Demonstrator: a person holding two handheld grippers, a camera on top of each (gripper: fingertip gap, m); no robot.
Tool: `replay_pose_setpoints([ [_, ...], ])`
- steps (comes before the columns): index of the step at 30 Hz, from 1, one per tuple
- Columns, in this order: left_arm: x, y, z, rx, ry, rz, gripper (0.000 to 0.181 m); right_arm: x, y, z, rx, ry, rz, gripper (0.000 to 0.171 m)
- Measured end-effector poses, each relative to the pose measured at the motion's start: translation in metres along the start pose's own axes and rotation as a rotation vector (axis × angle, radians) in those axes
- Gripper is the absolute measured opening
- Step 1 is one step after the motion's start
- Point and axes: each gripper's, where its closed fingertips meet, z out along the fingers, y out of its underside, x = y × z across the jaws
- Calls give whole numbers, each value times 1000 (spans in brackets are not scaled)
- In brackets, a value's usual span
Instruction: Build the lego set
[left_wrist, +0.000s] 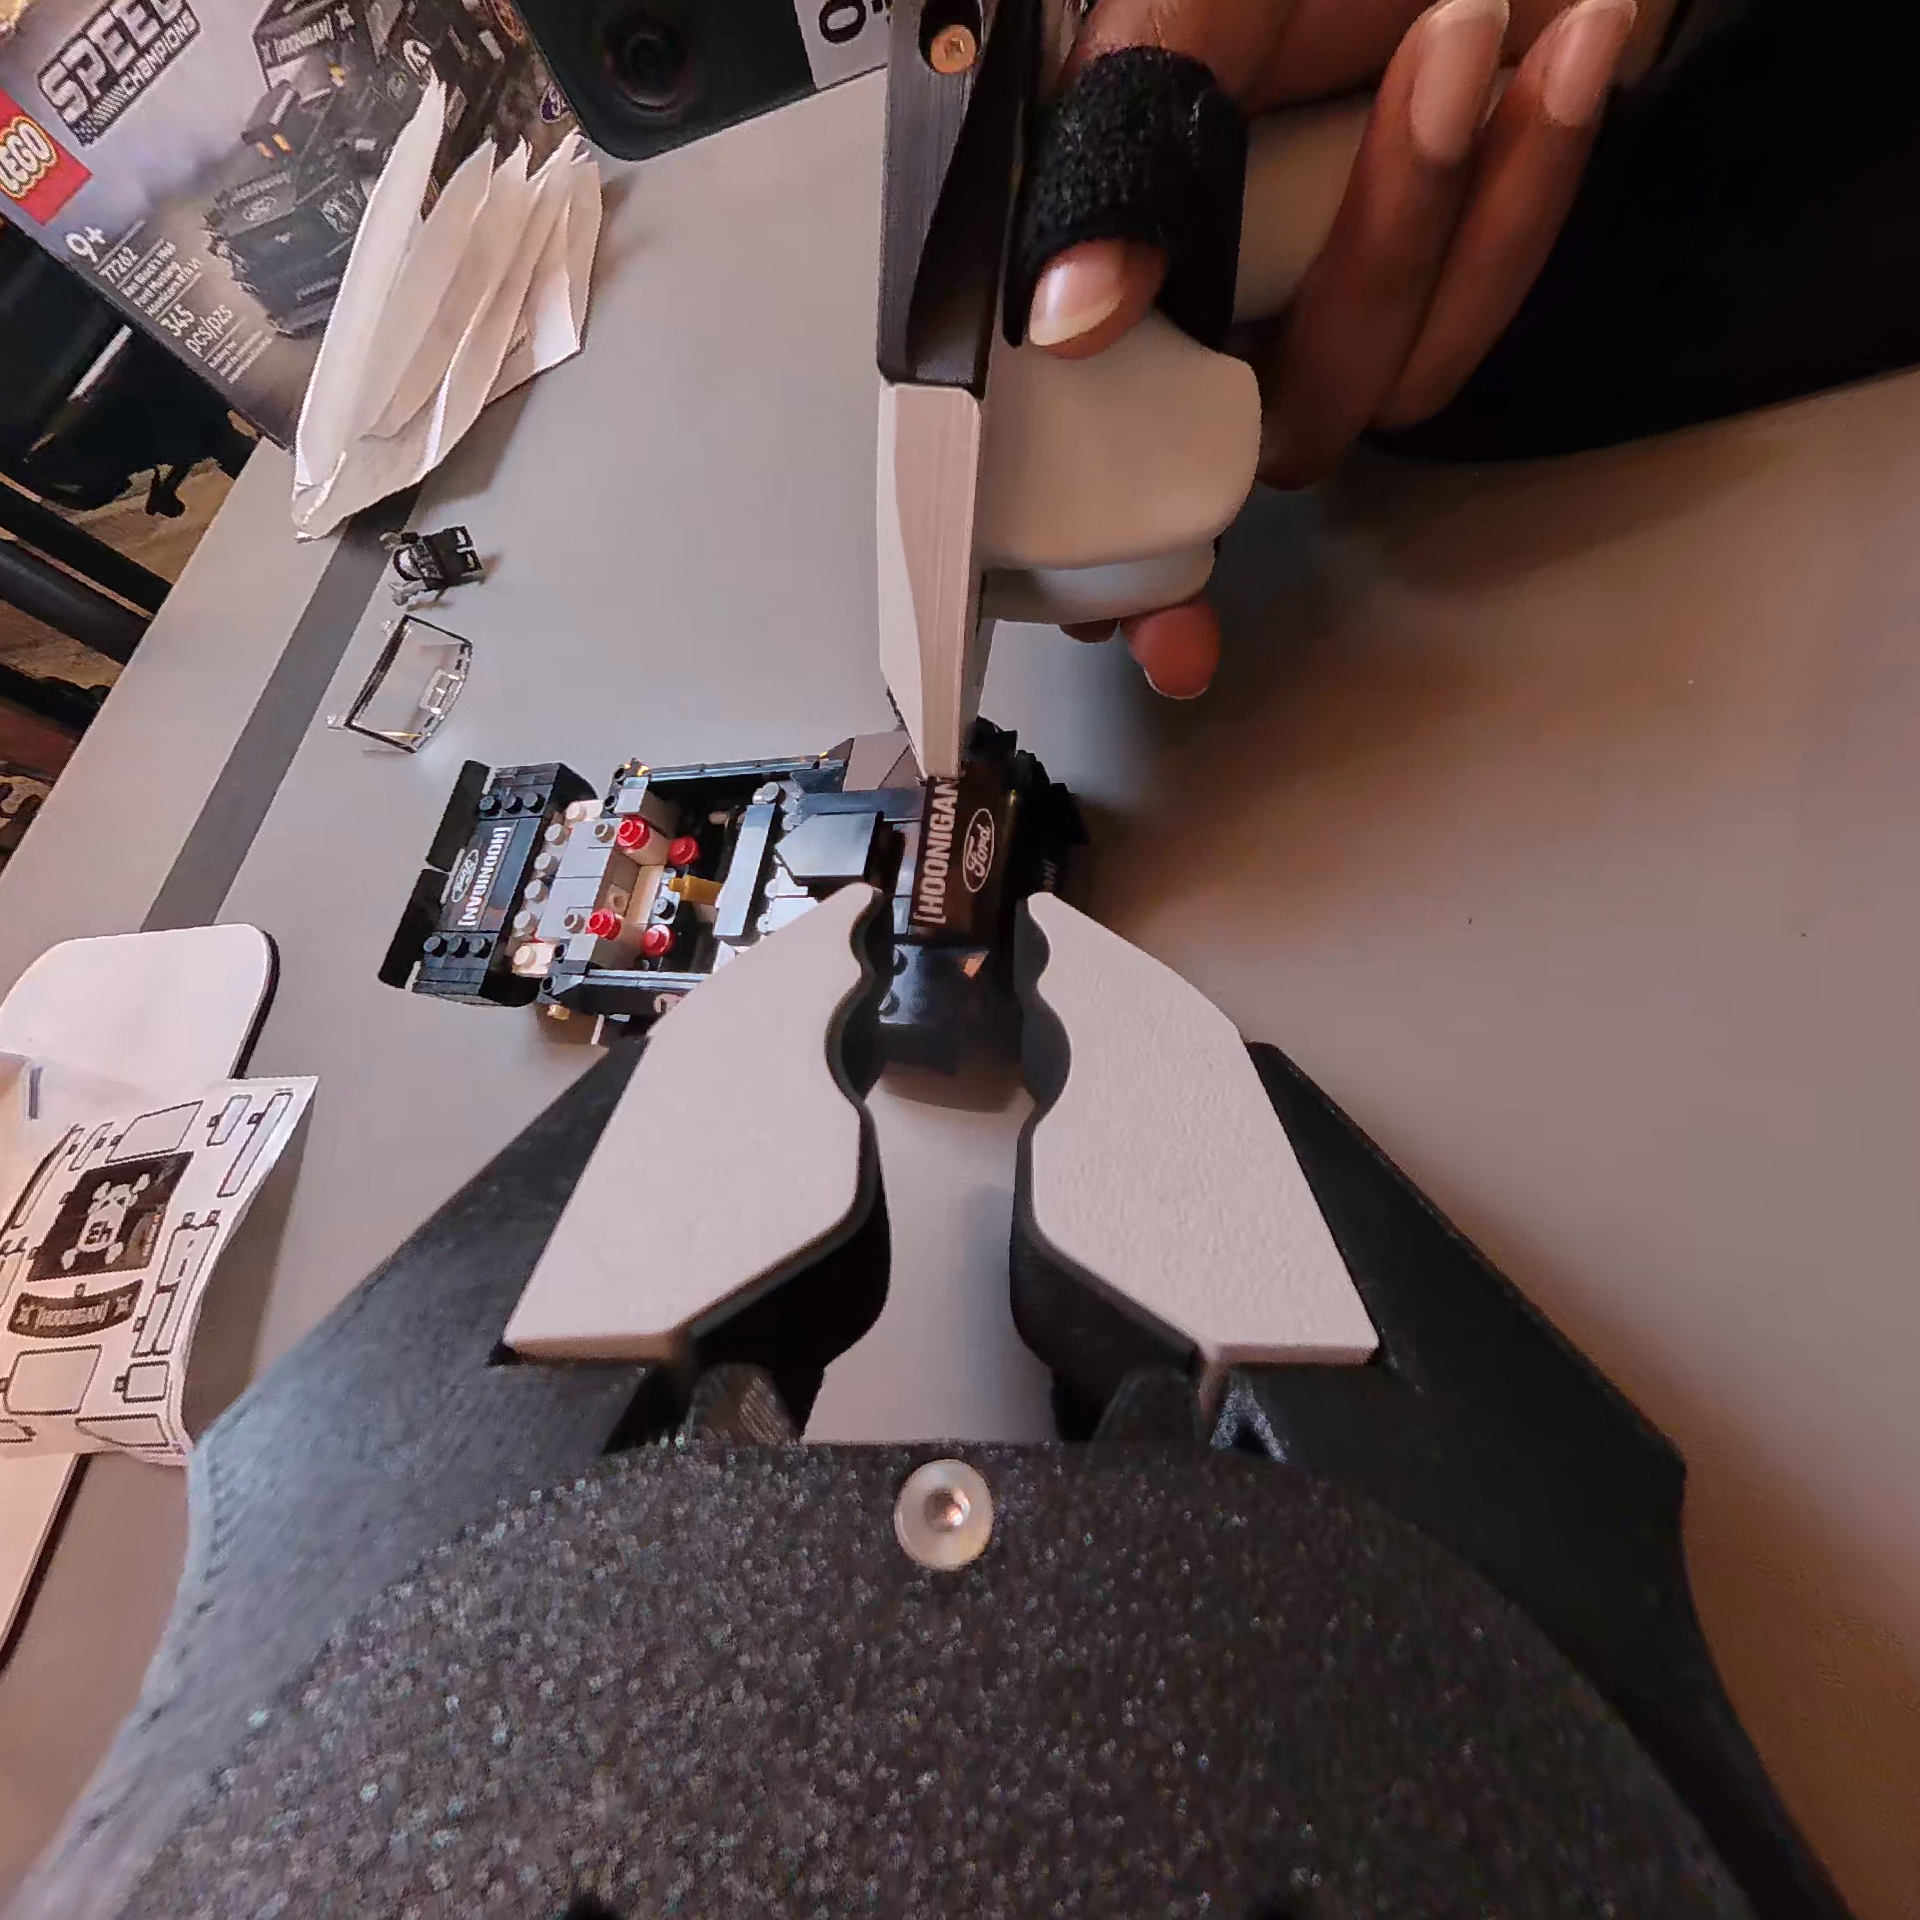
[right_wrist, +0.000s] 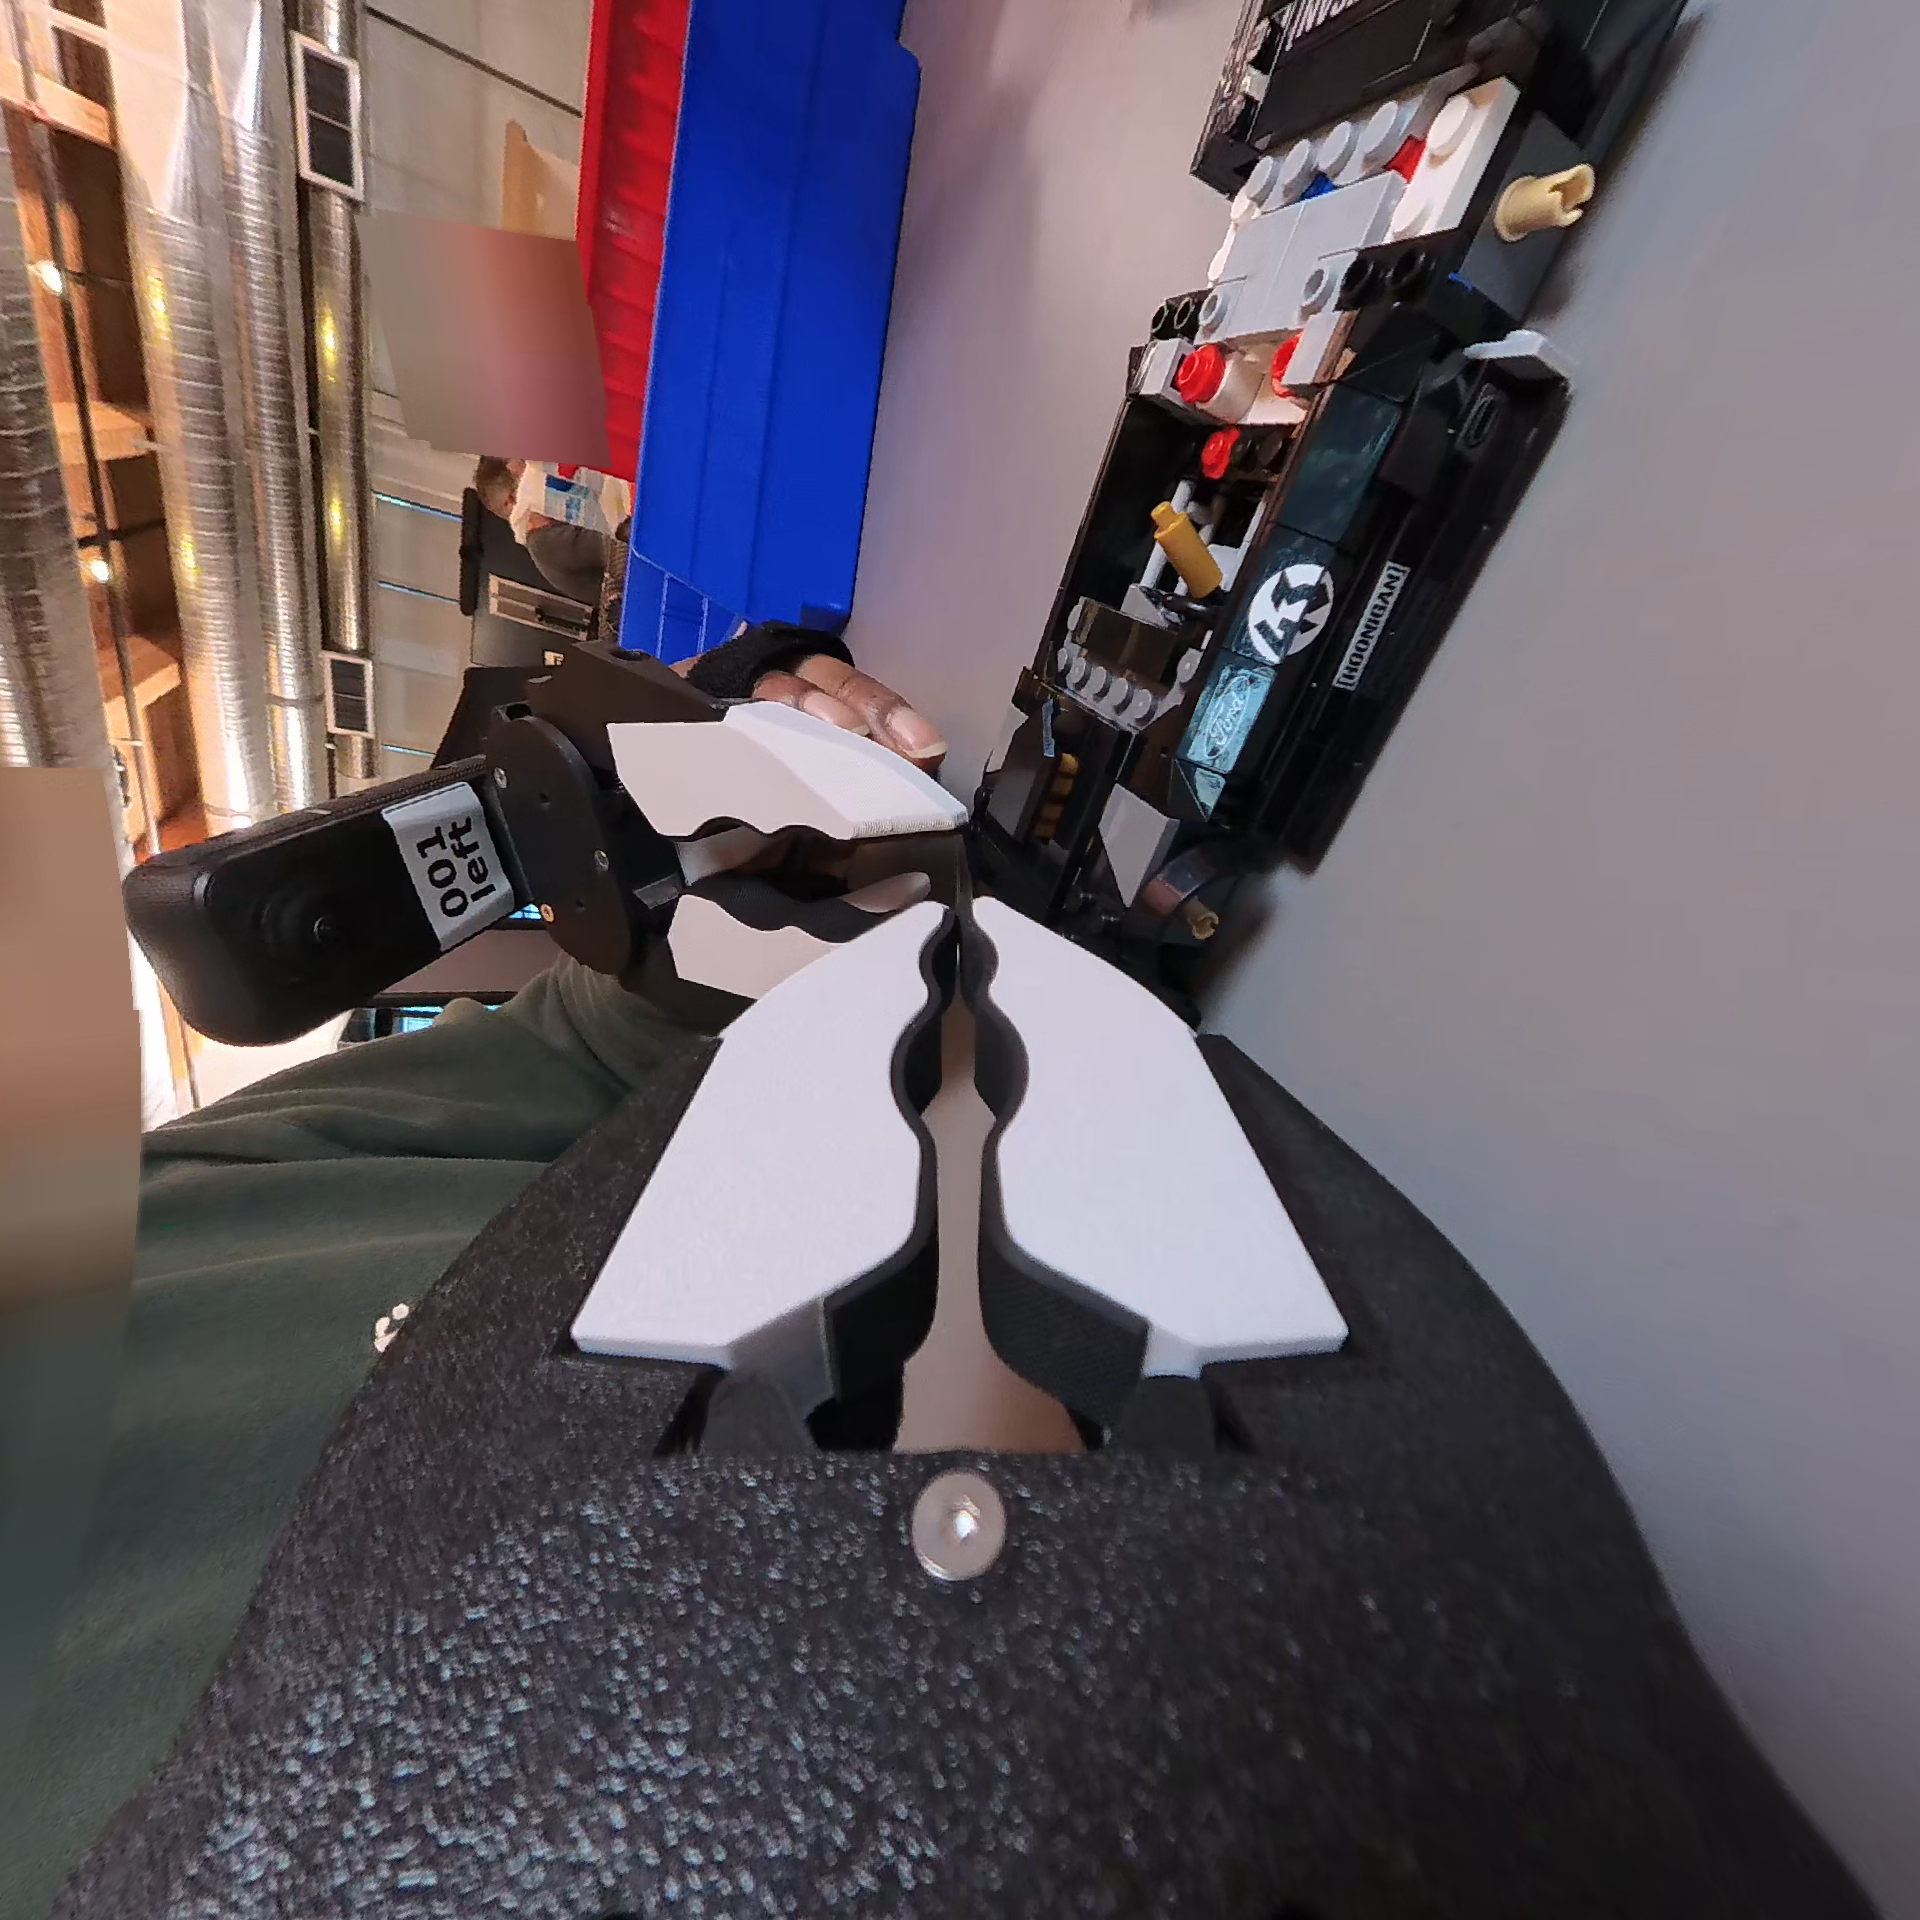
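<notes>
A partly built black lego car (left_wrist: 623, 883) lies on the grey table (left_wrist: 1455, 831), its inside open with red and grey studs showing. My left gripper (left_wrist: 951, 914) straddles the car's rear end, and its jaws appear closed against it. A thin black printed tile (left_wrist: 961, 862) stands upright at that rear end. My right gripper (left_wrist: 940, 764) comes down from above with its jaws pinched on the tile's top edge. In the right wrist view my right gripper (right_wrist: 961, 914) is nearly closed on a thin black edge. The car (right_wrist: 1299, 520) and the left gripper (right_wrist: 940, 852) lie just beyond it.
The set's box (left_wrist: 125, 156) and white paper bags (left_wrist: 447, 312) lie at the far left. A clear windscreen piece (left_wrist: 416, 675) and a small black part (left_wrist: 436, 556) sit near the car. A sticker sheet (left_wrist: 114, 1247) lies at the near left. Blue and red bins (right_wrist: 769, 312) stand behind. Only a small space, under 4 cm, lies between the two pairs of fingers.
</notes>
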Motion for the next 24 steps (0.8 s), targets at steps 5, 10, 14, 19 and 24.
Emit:
replay_pose_setpoints([
  [5, 0, 1, 0, -3, -2, -4, 22, 1, 0, 0, 1, 5, 1, 0],
  [10, -1, 2, -1, -5, 2, -13, 23, 2, 0, 0, 1, 8, 4, 0],
  [14, -4, 2, -3, -3, -2, -20, 24, 3, 0, 0, 1, 9, 6, 0],
  [19, -4, 4, -4, -12, 3, -20, 24, 3, 1, 0, 3, 13, 6, 0],
  [24, -4, 4, -4, -13, 2, -18, 24, 4, 0, 0, 5, 14, 7, 0],
])
